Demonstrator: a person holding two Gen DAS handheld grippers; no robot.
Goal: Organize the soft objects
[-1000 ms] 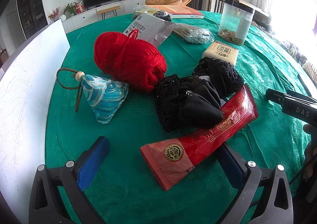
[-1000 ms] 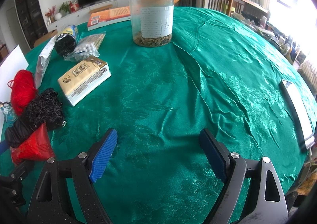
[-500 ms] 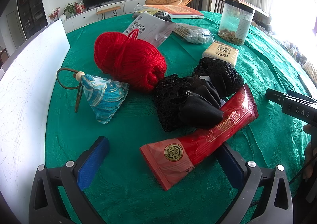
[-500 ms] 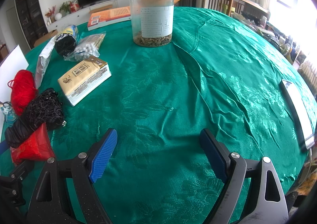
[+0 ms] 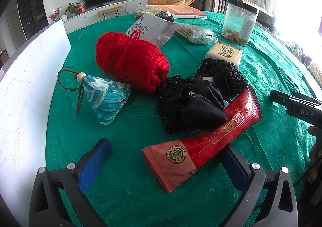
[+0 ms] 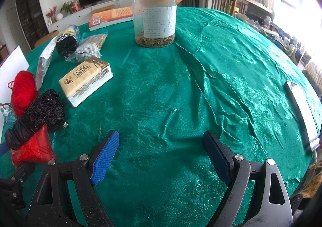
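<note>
On the green tablecloth lie a red yarn ball, a blue fabric pyramid pouch with a cord, a black lace and fabric bundle and a red snack packet. My left gripper is open, its fingers either side of the packet's near end. My right gripper is open and empty over bare cloth. The yarn, lace bundle and packet show at the right wrist view's left edge.
A white board stands at the left. A tissue pack, a bag of white beads, a silver pouch, a book and a clear jar lie farther back. A phone lies near the right edge.
</note>
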